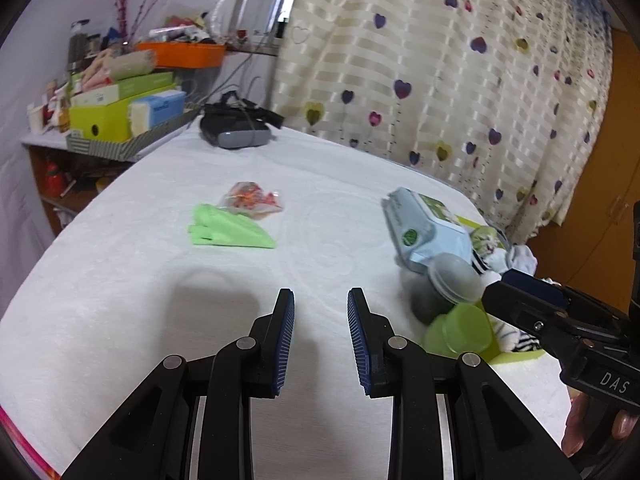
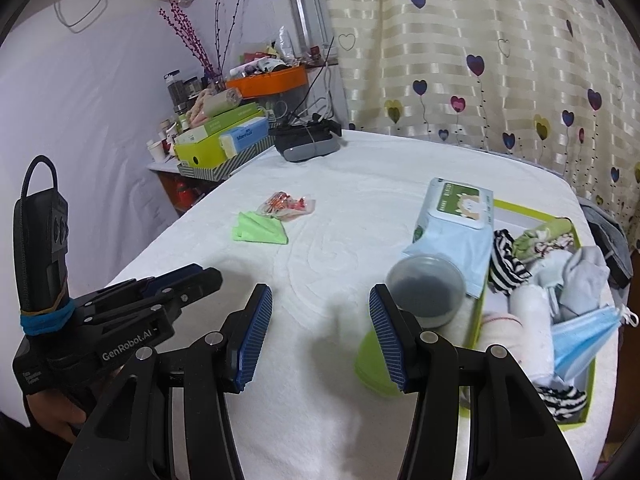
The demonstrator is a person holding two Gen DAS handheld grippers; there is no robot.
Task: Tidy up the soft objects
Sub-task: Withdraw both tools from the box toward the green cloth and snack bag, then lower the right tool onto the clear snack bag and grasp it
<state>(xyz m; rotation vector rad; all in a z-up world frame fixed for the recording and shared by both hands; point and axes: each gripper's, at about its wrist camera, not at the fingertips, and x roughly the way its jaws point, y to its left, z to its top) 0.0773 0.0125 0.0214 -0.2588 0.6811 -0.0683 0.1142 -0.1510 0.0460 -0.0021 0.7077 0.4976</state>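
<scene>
A folded green cloth (image 1: pixel 228 229) (image 2: pixel 262 229) lies mid-table, with a clear bag of orange bits (image 1: pixel 252 198) (image 2: pixel 288 203) touching its far edge. At the right a lime-green box (image 2: pixel 532 208) holds socks, rolled cloths and a blue face mask (image 2: pixel 580 332). A pack of wet wipes (image 1: pixel 424 226) (image 2: pixel 456 220) leans on the box's near wall. My left gripper (image 1: pixel 321 336) hovers open over bare cloth, nothing between its fingers. My right gripper (image 2: pixel 321 334) is open too and empty; a grey round tub (image 2: pixel 426 286) stands just beyond its right finger.
A small green cup (image 1: pixel 460 330) (image 2: pixel 376 364) lies beside the tub. A dark headset (image 1: pixel 236 126) (image 2: pixel 306 142) rests at the table's far edge. A crowded shelf with boxes (image 1: pixel 120 112) and an orange tray (image 2: pixel 268 80) stands at the far left. A heart-patterned curtain (image 1: pixel 440 72) hangs behind.
</scene>
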